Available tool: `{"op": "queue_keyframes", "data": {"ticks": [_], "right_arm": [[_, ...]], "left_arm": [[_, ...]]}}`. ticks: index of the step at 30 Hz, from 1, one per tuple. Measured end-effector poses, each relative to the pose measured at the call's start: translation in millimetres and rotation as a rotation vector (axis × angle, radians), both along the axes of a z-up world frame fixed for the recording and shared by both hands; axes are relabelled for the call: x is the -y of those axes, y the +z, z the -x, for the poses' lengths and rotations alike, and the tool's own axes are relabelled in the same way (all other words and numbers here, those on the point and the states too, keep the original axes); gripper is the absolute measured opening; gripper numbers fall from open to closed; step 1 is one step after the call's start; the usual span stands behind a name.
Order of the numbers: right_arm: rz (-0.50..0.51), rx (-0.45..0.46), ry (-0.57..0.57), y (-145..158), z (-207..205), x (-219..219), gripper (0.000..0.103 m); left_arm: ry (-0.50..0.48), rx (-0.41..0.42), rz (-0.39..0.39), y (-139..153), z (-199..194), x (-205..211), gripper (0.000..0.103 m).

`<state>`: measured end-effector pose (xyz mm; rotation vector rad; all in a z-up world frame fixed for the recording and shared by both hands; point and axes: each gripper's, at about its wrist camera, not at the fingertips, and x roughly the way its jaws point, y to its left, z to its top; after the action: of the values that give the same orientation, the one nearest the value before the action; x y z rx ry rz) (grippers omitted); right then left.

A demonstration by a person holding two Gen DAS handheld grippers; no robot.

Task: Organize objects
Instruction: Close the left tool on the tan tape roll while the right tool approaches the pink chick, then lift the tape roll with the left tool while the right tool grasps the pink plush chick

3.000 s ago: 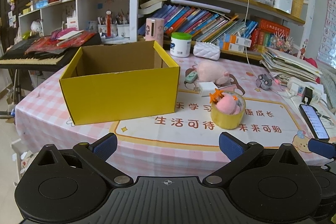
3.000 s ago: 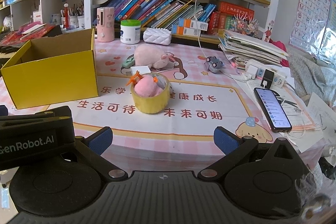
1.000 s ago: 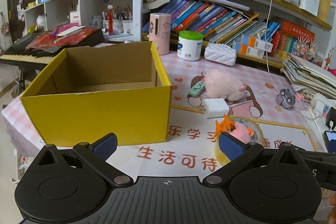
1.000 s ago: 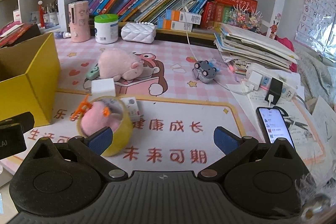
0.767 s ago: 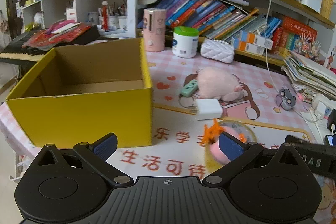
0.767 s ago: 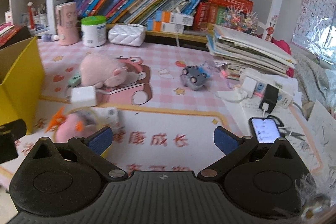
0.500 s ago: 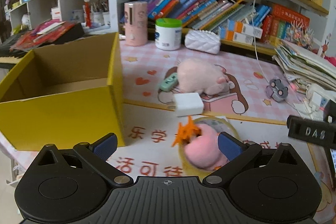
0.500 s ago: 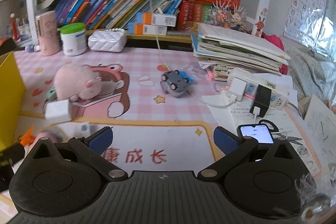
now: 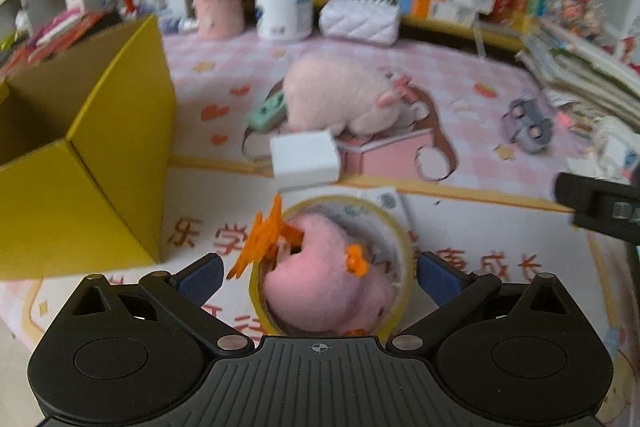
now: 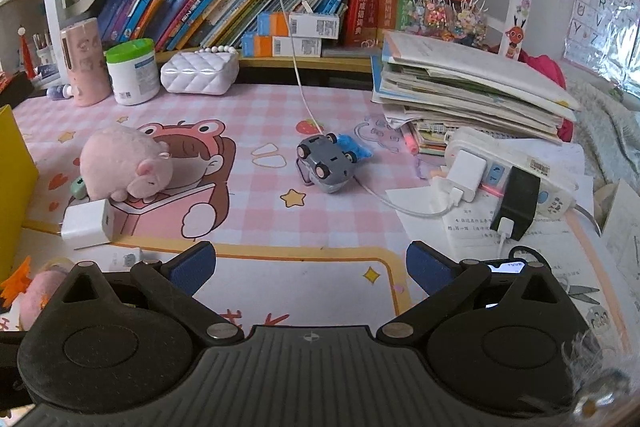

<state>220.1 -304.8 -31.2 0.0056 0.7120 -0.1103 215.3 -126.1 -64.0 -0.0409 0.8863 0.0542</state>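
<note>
Nothing looks boxed: our left gripper (image 9: 318, 269), fingers spread, straddles the tape roll (image 9: 332, 267); our right gripper (image 10: 311, 263) hovers apart and empty beside the yellow box (image 9: 80, 155).

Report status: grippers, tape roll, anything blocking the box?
Left gripper open, straddling tape roll with pink plush inside. Right gripper open, empty. Yellow box open, path clear.
</note>
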Motion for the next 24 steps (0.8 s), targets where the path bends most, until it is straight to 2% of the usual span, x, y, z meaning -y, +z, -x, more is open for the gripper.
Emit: {"op": "queue_keyframes", "data": {"ticks": [3,4,5,7,13,15,21,24], "right_arm": [[-0.008,-0.01,0.007,-2,-4,5,0.103],[-0.01,-0.013,0.011,-3,-4,5,0.103],[-0.012,-0.015,0.014,-4,-4,6,0.103],[-0.019,-0.014,0.02,-4,-4,6,0.103],[-0.032,-0.001,0.034,-2,-2,4,0.103],[-0.034,0.007,0.041,1,-1,3,0.103],[-0.05,0.027,0.075,7,2,-3,0.103],[-0.062,0.015,0.131,6,2,-15,0.103]], "left_arm": [[0.023,-0.032,0.041,-6,-3,-4,0.102],[0.02,-0.04,0.051,-7,-3,-4,0.097],[0.007,-0.035,0.065,-6,-3,-3,0.085],[-0.012,-0.011,0.069,0,1,0,0.083],[-0.084,0.243,-0.004,35,25,13,0.083],[-0.085,0.274,-0.014,41,27,14,0.083],[0.056,0.311,0.021,50,31,-11,0.083],[0.129,0.332,0.005,56,41,-25,0.083]]}}
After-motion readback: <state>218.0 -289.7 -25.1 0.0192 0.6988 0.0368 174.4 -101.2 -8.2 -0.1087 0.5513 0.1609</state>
